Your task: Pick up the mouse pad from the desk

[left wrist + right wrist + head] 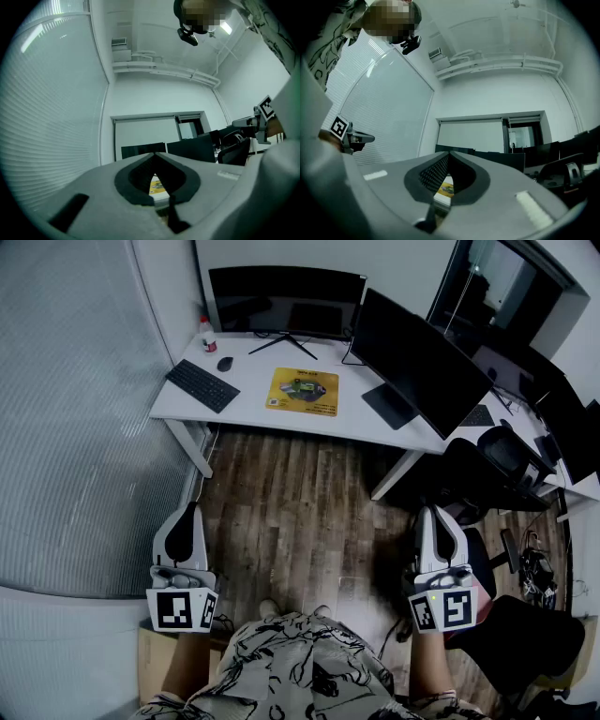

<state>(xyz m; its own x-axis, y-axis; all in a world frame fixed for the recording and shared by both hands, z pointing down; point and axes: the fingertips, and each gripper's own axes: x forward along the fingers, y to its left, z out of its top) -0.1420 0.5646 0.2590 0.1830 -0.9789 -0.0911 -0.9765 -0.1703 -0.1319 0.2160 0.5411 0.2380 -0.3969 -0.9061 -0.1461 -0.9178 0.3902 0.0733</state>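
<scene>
The yellow mouse pad [302,391] lies flat on the white desk [251,409], in front of the monitors. Both grippers hang far short of it, over the wooden floor near my body. My left gripper [192,510] is shut, holds nothing and points toward the desk. My right gripper [434,514] is also shut and empty, level with the left one. In the left gripper view the pad [158,186] shows small through the hollow below the closed tips [154,154]. The right gripper view has the pad [446,189] under its closed tips [449,153].
On the desk stand two dark monitors [286,301] [419,362], a black keyboard [202,385], a mouse [225,363] and a small bottle [208,337]. A black office chair [506,451] and floor cables [530,563] are at the right. A blind-covered glass wall [75,409] runs along the left.
</scene>
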